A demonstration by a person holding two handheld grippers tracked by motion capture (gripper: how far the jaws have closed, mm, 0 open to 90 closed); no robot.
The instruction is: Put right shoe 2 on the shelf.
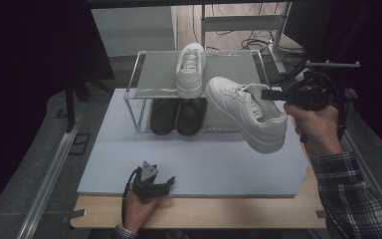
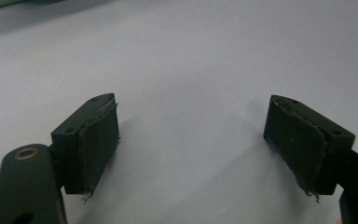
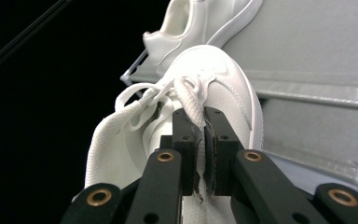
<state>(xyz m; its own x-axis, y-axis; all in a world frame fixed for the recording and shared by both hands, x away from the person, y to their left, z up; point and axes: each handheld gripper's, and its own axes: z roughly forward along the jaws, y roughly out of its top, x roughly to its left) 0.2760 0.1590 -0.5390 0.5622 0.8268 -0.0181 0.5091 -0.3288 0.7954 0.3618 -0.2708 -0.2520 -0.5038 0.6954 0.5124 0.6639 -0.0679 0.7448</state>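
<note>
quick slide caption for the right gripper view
Right gripper shut on the tongue of a white lace-up sneaker, held up before a clear two-tier shoe rack.

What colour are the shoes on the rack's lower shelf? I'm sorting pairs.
The pair on the lower shelf looks dark olive-brown, best seen in the high view.

No legible text, label, brand mark, number or sign appears on any surface in the high view, the left gripper view or the right gripper view.

Dim room; cables [image 1: 251,40] perhaps on floor.
</note>
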